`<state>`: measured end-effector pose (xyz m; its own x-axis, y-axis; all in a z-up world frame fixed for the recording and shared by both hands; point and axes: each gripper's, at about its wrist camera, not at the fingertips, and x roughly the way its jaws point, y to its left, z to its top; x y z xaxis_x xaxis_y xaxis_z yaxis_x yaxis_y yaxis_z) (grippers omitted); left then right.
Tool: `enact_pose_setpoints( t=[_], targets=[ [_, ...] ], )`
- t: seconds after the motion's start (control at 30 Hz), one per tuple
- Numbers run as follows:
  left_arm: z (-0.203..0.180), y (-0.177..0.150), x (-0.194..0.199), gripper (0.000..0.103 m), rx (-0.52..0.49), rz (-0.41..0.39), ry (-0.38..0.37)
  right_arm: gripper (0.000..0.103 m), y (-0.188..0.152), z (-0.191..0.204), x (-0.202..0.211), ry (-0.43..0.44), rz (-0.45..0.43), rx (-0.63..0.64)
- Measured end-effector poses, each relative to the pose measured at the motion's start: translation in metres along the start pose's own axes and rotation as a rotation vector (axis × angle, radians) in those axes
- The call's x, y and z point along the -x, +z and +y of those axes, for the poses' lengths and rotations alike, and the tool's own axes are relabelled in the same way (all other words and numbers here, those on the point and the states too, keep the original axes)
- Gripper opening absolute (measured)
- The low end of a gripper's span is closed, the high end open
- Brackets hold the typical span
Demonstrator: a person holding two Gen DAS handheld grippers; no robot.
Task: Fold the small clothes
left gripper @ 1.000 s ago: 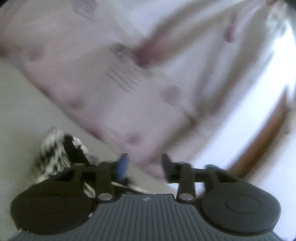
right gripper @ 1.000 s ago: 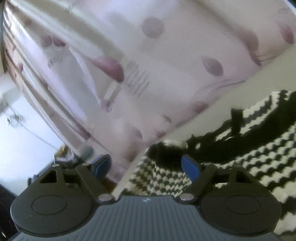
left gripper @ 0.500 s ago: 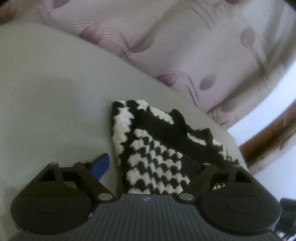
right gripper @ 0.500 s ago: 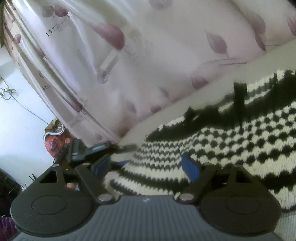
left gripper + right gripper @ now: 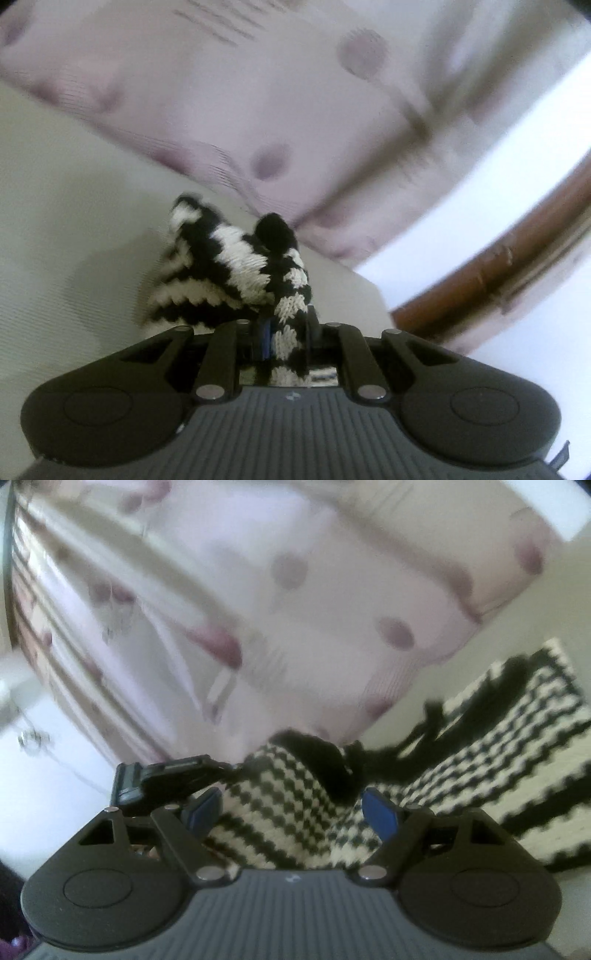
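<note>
Your left gripper (image 5: 286, 332) has just been closing and now pinches a bunched fold of the black-and-white knit garment (image 5: 236, 266), lifting it into a peak off the pale grey surface (image 5: 55, 229). Knit runs right down between the jaws.

Your right gripper (image 5: 291, 808) stands spread wide, blue pads (image 5: 380, 814) apart with a hump of the same garment (image 5: 280, 805) lying between them, not pressed. The rest of the knit spreads flat to the right. The dark clamp (image 5: 166, 779) at the garment's left edge is probably your other gripper; blur makes this uncertain.

Pale curtain (image 5: 314, 609) with purple spots hangs behind.
</note>
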<state>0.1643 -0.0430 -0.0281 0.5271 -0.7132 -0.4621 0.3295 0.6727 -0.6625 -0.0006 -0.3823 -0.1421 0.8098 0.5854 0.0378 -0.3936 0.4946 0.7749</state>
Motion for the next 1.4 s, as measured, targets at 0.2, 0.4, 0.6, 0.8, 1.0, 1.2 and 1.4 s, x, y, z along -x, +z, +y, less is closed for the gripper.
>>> enact_pose_setpoints(
  t=[0.2, 0.4, 0.6, 0.8, 1.0, 1.2, 1.4],
  targets=[
    [-0.031, -0.052, -0.083, 0.016, 0.025, 0.087, -0.014, 0.084, 0.016, -0.019, 0.033, -0.002, -0.054, -0.065],
    [-0.017, -0.069, -0.082, 0.065, 0.073, 0.056, -0.164, 0.084, 0.024, -0.032, 0.038, -0.002, -0.042, -0.083],
    [-0.005, -0.058, -0.042, 0.102, 0.088, -0.055, -0.201, 0.084, 0.029, -0.044, 0.019, -0.005, -0.010, -0.128],
    [0.021, -0.080, -0.012, 0.099, -0.199, -0.124, -0.038, 0.084, 0.040, -0.045, -0.010, -0.063, 0.032, -0.077],
    [0.058, -0.126, -0.011, 0.100, -0.268, -0.180, -0.021, 0.084, 0.042, -0.052, -0.057, -0.202, 0.148, -0.011],
    [0.070, -0.134, -0.009, 0.102, -0.225, -0.190, -0.065, 0.042, 0.030, -0.035, -0.102, -0.274, 0.231, 0.124],
    [0.078, -0.133, -0.002, 0.102, -0.166, -0.232, -0.055, 0.011, 0.048, -0.017, -0.098, -0.357, 0.178, 0.300]
  ],
)
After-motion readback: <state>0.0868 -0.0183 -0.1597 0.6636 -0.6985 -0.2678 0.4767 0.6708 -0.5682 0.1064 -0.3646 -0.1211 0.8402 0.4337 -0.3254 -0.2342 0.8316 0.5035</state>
